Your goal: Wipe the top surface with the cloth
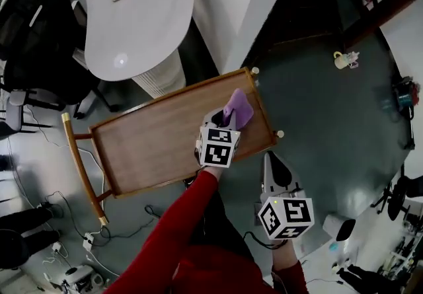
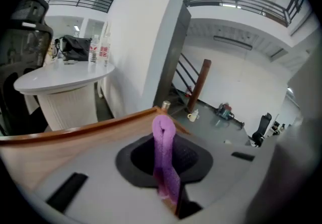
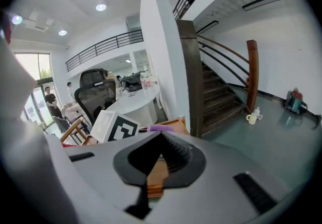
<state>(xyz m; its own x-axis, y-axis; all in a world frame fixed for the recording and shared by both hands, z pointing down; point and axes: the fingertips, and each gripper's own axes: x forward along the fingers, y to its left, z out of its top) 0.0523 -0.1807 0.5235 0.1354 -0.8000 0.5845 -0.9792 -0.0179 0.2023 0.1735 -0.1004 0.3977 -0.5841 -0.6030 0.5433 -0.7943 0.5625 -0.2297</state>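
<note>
The wooden cart top [image 1: 152, 147], with a raised rim, lies below me in the head view. My left gripper [image 1: 226, 116] is over its right end, shut on a purple cloth [image 1: 238, 109] that bunches near the far right corner. In the left gripper view the cloth [image 2: 165, 155] runs as a folded strip between the jaws, above the wood [image 2: 60, 140]. My right gripper [image 1: 268, 158] hangs off the cart, beside its right near corner over the floor. It is shut and holds nothing; the right gripper view [image 3: 153, 163] shows the cart corner [image 3: 157, 173] beyond it.
A white round table [image 1: 139, 15] stands just beyond the cart, with a black office chair [image 1: 26, 35] to its left. On the green floor to the right are a small mug [image 1: 344, 59] and the stair foot [image 1: 377, 2]. Cables [image 1: 79, 240] trail by the cart's handle end.
</note>
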